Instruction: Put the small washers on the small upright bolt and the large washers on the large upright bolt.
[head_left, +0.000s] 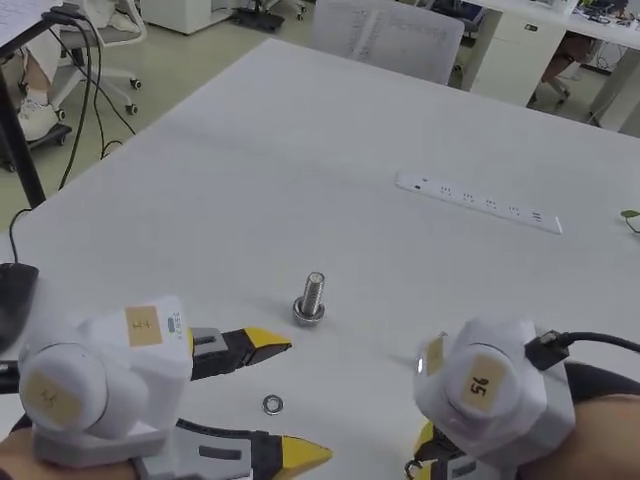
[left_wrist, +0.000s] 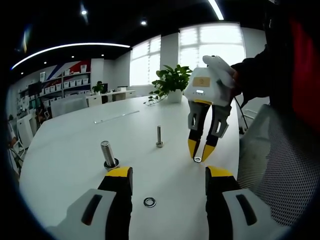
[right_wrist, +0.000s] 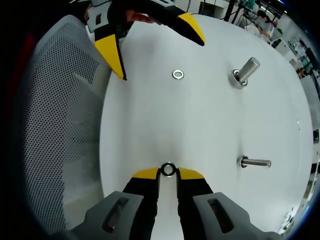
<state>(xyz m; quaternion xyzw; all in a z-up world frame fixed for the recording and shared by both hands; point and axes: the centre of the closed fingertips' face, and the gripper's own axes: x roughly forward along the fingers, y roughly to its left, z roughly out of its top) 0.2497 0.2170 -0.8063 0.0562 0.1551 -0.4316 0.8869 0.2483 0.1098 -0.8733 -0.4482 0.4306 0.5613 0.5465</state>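
Note:
The large upright bolt (head_left: 313, 297) stands mid-table with a ring at its base; I also see this large bolt (left_wrist: 107, 155) (right_wrist: 246, 71) in both gripper views. The thin small bolt (left_wrist: 159, 136) (right_wrist: 253, 162) stands upright further along. A loose washer (head_left: 272, 404) (left_wrist: 149, 202) (right_wrist: 178, 74) lies flat on the table between the wide-apart jaws of my open left gripper (head_left: 290, 400) (left_wrist: 169, 175). My right gripper (right_wrist: 168, 172) (left_wrist: 200, 152) points down at the table, shut on a washer (right_wrist: 168, 169) (left_wrist: 198, 159) pinched at its fingertips.
A white power strip (head_left: 478, 202) lies at the far right of the white table (head_left: 250, 180). A grey mesh chair (right_wrist: 65, 125) is beside the near table edge. Office chairs and desks stand beyond the table.

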